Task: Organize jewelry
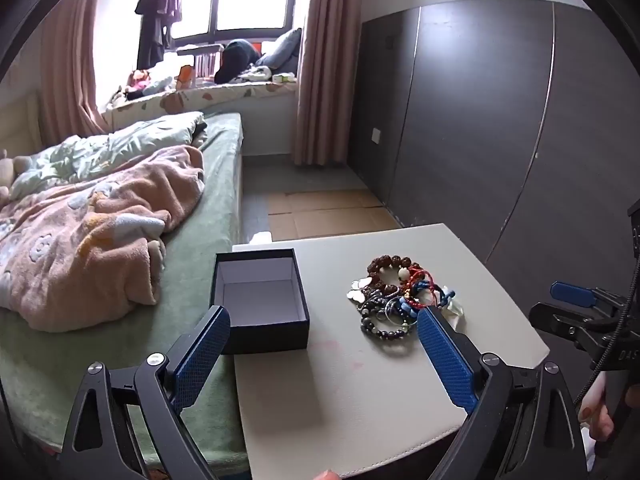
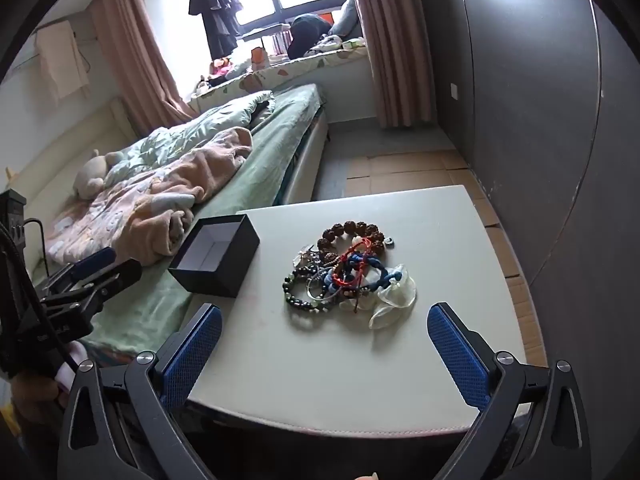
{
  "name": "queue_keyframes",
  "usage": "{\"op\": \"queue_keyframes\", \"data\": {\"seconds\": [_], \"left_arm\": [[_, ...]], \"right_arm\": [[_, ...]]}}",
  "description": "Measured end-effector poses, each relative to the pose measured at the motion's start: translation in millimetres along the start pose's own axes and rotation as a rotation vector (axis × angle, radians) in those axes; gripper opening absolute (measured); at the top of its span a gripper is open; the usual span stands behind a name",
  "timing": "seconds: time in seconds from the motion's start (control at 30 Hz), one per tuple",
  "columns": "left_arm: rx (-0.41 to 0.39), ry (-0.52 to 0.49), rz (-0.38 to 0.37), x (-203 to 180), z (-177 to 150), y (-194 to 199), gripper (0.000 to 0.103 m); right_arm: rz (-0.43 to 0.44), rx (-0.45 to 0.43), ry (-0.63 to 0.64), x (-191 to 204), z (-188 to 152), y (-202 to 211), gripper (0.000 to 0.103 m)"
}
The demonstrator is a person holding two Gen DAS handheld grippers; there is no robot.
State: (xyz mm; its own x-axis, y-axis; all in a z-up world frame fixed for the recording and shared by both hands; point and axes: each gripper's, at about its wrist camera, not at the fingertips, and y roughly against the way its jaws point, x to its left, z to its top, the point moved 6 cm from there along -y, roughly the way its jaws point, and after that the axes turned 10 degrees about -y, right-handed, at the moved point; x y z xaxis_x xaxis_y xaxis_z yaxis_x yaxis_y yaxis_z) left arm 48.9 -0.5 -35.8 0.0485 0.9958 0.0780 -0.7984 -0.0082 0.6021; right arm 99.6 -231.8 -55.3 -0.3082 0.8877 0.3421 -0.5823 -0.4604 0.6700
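White table (image 2: 400, 360) holds jewelry pile (image 2: 344, 276) ahead of both released hand-held grippers, left (image 1: 324, 356) and right (image 2: 324, 356).

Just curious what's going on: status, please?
Left tool and right tool open, empty. Jewelry piled on table; box empty. Nothing in the way.

We found the near half of the white table (image 2: 320, 380) bare, giving free approach. Further in, the open black box (image 2: 216, 256) stood at the left edge, the tangled jewelry pile (image 2: 344, 276) to its right, with a bare strip between them.
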Motion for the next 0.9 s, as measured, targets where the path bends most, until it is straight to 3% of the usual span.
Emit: {"op": "queue_keyframes", "data": {"seconds": [0.9], "left_arm": [[-0.009, 0.043, -0.057, -1.3, -4.1, -0.8, 0.095]], "right_arm": [[-0.013, -0.011, -0.001, 1.5, -0.6, 2.2, 0.103]]}}
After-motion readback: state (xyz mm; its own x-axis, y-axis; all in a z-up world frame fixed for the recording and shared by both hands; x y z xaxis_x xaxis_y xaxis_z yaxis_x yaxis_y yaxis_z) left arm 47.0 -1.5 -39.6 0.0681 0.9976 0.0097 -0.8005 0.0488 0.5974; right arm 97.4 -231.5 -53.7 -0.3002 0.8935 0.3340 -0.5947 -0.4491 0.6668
